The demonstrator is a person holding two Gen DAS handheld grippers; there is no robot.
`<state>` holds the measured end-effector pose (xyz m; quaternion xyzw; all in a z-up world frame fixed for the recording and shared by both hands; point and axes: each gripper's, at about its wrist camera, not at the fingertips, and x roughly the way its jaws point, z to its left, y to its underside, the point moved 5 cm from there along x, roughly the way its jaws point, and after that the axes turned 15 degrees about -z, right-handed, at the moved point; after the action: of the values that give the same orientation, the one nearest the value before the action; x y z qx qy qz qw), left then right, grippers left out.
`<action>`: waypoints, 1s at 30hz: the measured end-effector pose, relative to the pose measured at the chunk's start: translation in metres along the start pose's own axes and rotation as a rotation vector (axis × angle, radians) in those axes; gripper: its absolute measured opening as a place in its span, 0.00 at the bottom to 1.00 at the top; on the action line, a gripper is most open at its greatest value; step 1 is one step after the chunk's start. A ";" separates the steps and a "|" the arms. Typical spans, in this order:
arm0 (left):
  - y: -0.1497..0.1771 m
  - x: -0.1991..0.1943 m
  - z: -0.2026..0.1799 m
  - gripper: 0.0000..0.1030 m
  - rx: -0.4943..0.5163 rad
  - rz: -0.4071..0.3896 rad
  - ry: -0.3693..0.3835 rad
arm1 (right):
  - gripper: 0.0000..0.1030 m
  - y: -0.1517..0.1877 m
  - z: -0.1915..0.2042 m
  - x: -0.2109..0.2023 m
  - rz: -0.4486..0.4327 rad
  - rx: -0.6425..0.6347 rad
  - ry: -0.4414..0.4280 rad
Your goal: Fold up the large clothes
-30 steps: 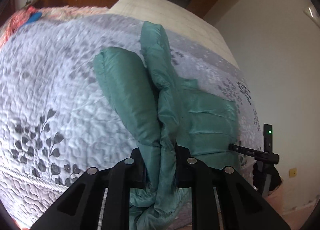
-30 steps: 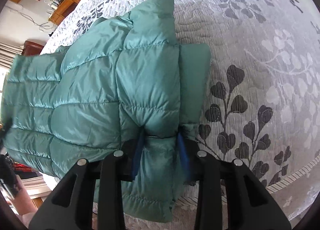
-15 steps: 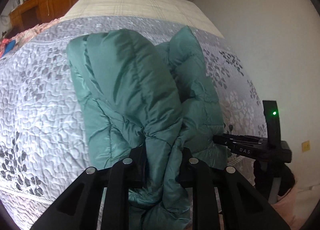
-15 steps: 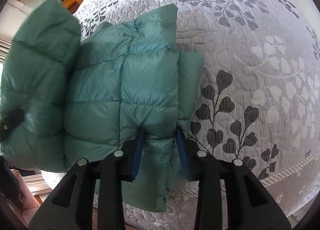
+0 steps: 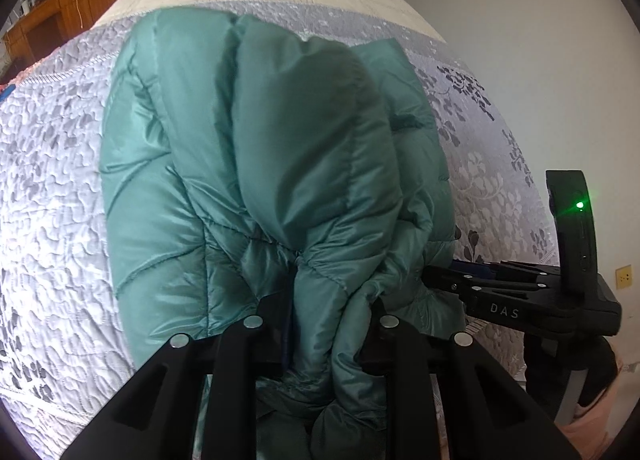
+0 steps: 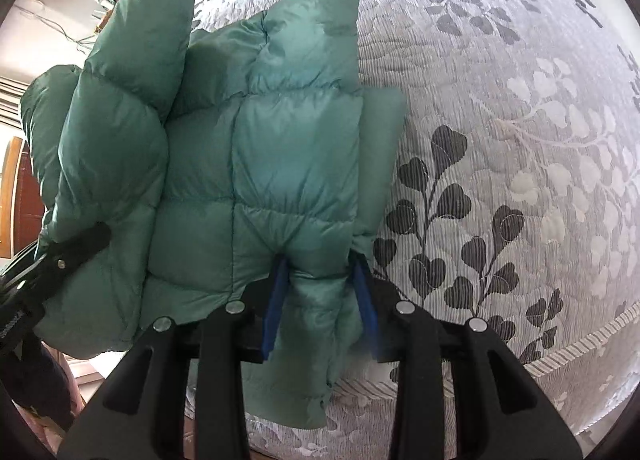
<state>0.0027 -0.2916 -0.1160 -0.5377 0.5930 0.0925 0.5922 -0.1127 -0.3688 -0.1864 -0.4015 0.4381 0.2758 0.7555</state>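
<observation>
we found the jacket (image 6: 256, 163), a green quilted one, lying on the bedspread (image 6: 520, 107) near the bed's edge, partly doubled over on itself. the right gripper (image 6: 320, 300) was clenched on a bunch of jacket fabric, its blue pads (image 6: 276, 300) pressed against both sides of the fold. the left gripper (image 5: 332, 324) was likewise clamped on a gathered wad of the jacket, with a puffy folded section standing up ahead of its jaws. in the left view we saw the right gripper (image 5: 520, 292) just beside the jacket's right edge, a green light lit on it. in the right view the left gripper (image 6: 60, 256) entered from the left, touching the raised fold. we noted wooden furniture (image 5: 52, 19) beyond the bed.
</observation>
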 end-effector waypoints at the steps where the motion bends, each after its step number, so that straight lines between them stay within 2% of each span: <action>1: 0.001 0.001 0.004 0.21 -0.001 0.001 0.002 | 0.33 -0.002 -0.001 0.002 0.003 -0.003 0.003; 9: 0.005 0.006 0.013 0.23 -0.025 0.011 0.029 | 0.35 0.003 0.000 0.012 0.019 -0.015 0.017; 15: -0.003 -0.016 0.012 0.28 -0.009 -0.003 0.040 | 0.35 0.002 0.001 0.017 0.022 -0.028 0.036; 20: -0.004 -0.033 0.012 0.38 -0.004 -0.013 0.046 | 0.36 -0.003 0.002 0.011 0.021 -0.033 0.046; 24: -0.014 -0.061 0.010 0.47 0.005 -0.042 0.081 | 0.37 -0.005 0.000 0.006 0.018 -0.032 0.054; 27: -0.022 -0.087 0.011 0.48 -0.021 -0.066 0.153 | 0.38 -0.006 -0.001 -0.001 0.012 -0.031 0.061; 29: -0.031 -0.111 0.017 0.49 -0.027 -0.113 0.181 | 0.39 -0.005 -0.002 -0.008 0.009 -0.032 0.067; 30: -0.035 -0.121 0.023 0.51 -0.026 -0.142 0.171 | 0.39 -0.006 -0.002 -0.013 0.006 -0.033 0.072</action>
<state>0.0089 -0.2246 -0.0067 -0.5918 0.6007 0.0119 0.5374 -0.1152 -0.3745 -0.1734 -0.4222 0.4617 0.2704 0.7317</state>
